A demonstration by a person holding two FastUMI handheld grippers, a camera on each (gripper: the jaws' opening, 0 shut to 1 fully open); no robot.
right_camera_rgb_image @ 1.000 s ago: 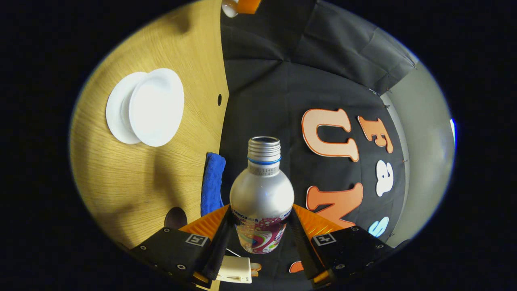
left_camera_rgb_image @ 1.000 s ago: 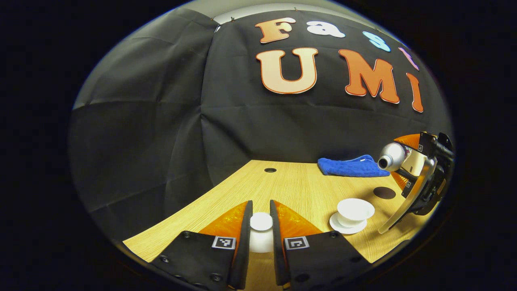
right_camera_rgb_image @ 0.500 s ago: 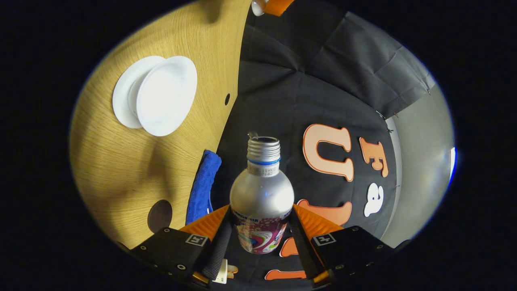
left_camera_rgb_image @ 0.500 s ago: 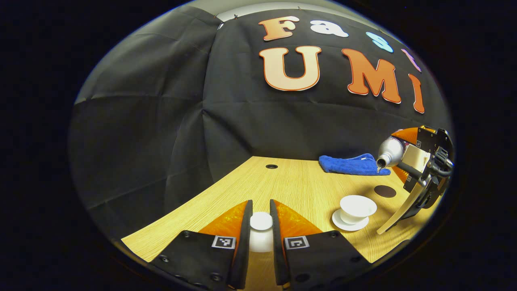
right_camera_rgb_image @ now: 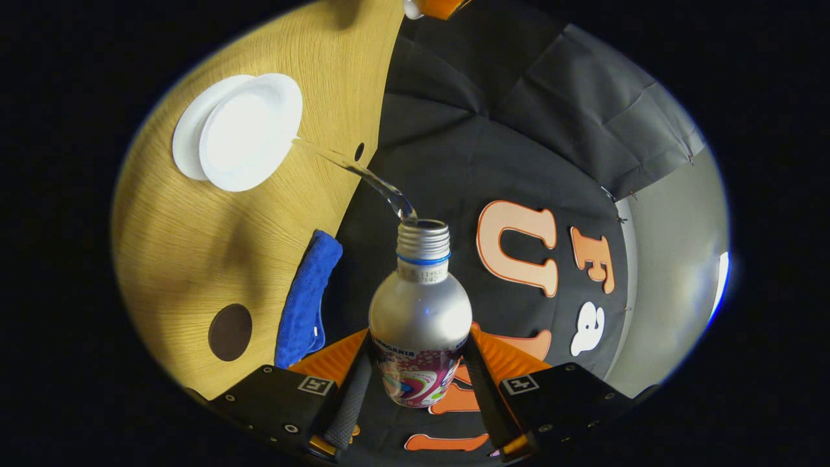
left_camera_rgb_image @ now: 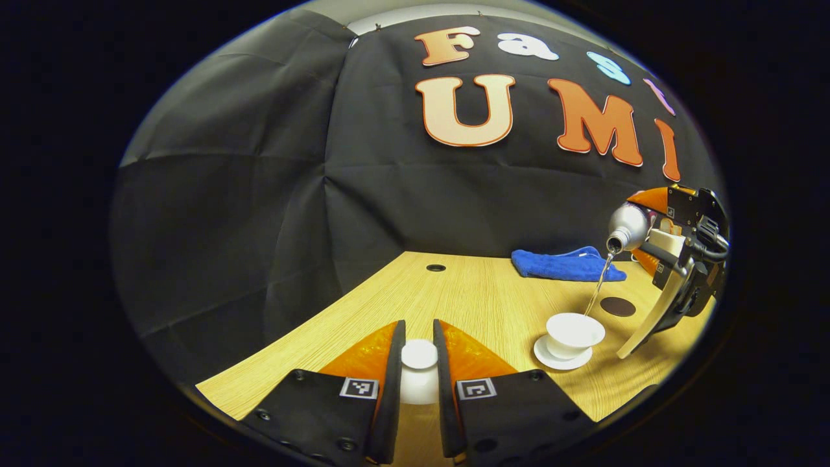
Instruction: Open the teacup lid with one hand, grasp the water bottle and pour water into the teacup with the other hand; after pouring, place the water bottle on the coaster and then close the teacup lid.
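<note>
A light wooden table (left_camera_rgb_image: 467, 292) carries a blue cloth (left_camera_rgb_image: 565, 265), crumpled and lying near the back edge against the black booth wall (left_camera_rgb_image: 259, 194). A small dark hole (left_camera_rgb_image: 436, 267), probably a cable port, sits in the tabletop further along that edge.

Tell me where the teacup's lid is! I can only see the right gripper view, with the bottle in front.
Observer: The lid is pinched between the fingers of the left gripper, off to one side of the teacup.
Operator: Is the water getting in the cup?
Observer: In the left gripper view the stream falls from the water bottle and lands just inside the teacup's rim, on the bottle's side.
Operator: How is the bottle tipped?
Observer: Its mouth points down and hangs higher than the teacup, held by the right gripper.
</note>
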